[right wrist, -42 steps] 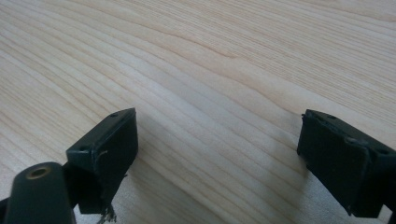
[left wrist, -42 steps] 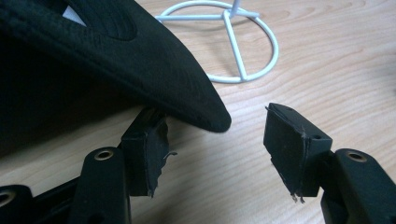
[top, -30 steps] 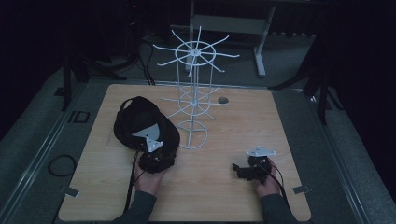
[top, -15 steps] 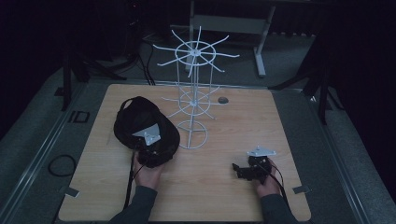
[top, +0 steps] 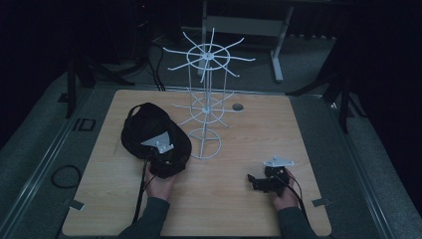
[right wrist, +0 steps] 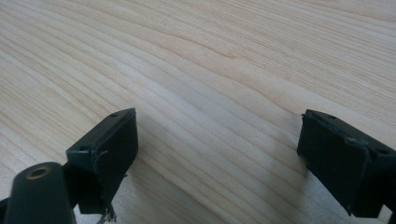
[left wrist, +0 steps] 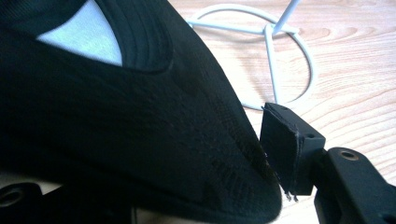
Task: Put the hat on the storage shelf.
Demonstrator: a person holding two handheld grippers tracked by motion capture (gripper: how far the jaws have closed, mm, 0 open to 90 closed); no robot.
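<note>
My left gripper [top: 166,167] has just been narrowing its jaws around the brim of the black fabric cap [top: 149,130], which lies just left of the white wire rack [top: 205,107]; whether the pads press I cannot tell. My right gripper [top: 258,182], right of the rack, stands spread over the wooden table [top: 249,134].

Rack [top: 205,107] stands on table [top: 308,129], mid-table toward the far edge. Cap [top: 149,132] lies left of rack, just beside its base ring. Left gripper [top: 166,167] at cap's near edge, left-front of rack. Right gripper [top: 259,183] right-front of rack, well apart. Small disc [top: 238,106] right of rack, near far edge
</note>
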